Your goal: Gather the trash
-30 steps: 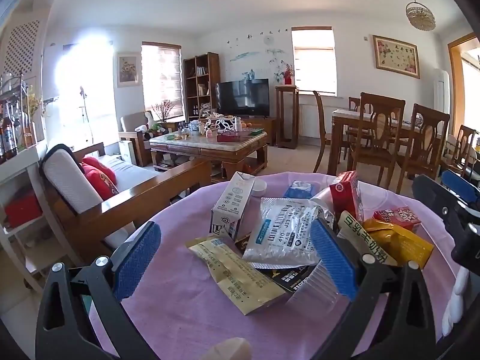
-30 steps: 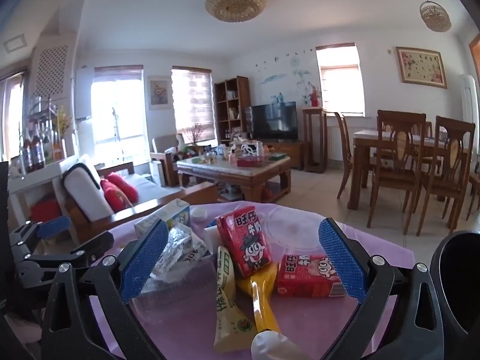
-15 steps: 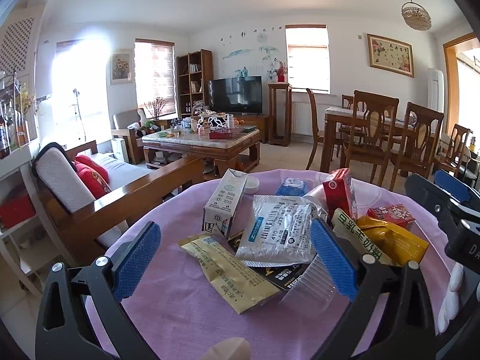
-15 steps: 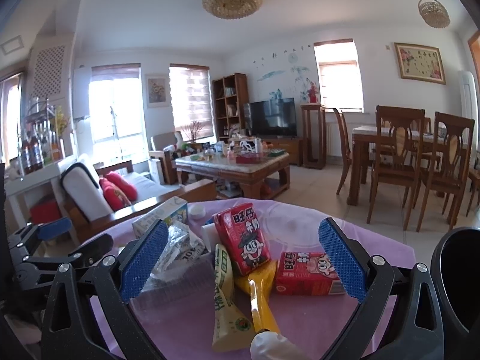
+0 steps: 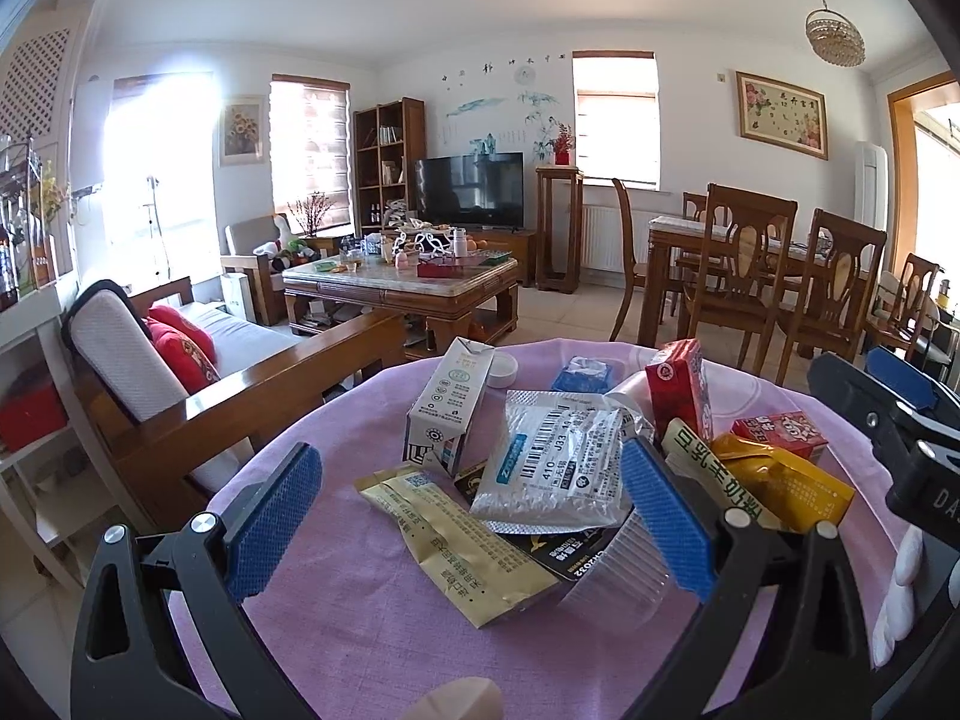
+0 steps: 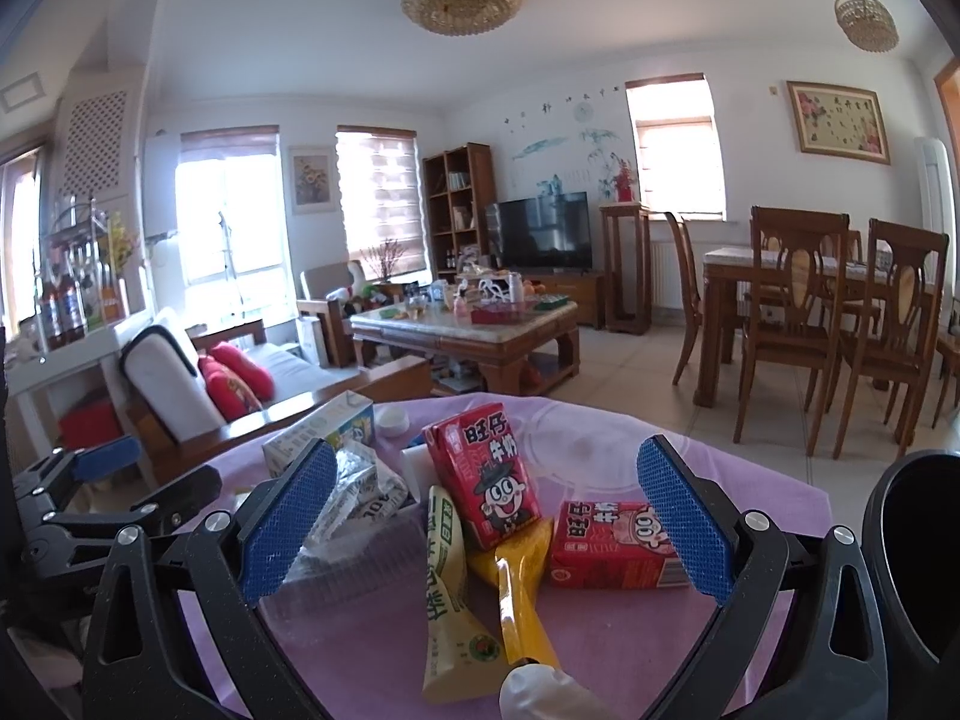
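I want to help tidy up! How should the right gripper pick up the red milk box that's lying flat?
Grip the lying red milk box across its two short ends, coming down from above. It lies flat on the purple tablecloth with its long face up, and the open right gripper looks wide enough to straddle it. Its left end sits close to the yellow packet, so go in carefully there.

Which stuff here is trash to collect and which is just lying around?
Job: white carton, foil pouch, tan wrapper, plastic cup, red cartons, yellow wrapper, black bin.
Just there: sofa, coffee table, TV, chairs.
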The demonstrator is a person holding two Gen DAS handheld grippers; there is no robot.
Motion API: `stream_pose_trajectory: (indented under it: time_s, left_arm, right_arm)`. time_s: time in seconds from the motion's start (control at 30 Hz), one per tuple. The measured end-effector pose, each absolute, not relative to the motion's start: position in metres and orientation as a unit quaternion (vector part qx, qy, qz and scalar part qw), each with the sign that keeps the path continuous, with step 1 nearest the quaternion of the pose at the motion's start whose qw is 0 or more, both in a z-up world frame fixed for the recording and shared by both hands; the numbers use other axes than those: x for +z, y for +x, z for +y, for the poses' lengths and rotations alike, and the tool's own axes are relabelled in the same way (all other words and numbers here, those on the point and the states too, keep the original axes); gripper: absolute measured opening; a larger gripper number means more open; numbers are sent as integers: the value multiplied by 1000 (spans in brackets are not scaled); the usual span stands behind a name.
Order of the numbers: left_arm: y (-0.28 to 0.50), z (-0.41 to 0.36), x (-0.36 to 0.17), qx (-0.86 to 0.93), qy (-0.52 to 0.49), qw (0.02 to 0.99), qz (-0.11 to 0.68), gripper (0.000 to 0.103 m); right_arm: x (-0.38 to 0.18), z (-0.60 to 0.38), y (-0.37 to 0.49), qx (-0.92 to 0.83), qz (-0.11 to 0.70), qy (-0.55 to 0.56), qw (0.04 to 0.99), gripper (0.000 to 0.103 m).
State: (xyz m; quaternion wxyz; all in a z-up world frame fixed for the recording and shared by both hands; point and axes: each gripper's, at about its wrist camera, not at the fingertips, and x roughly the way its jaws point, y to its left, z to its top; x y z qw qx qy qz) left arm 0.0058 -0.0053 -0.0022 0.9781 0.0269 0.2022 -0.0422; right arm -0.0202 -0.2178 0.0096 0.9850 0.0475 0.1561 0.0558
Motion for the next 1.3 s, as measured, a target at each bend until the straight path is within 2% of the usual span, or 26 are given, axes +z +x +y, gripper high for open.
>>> stream_pose_trajectory:
  time_s: [1.3]
  left_arm:
    - [6,-4,-2,-42,27,978,203,98]
  right_arm:
    - [11,-219,-21,54,157,53,985,99]
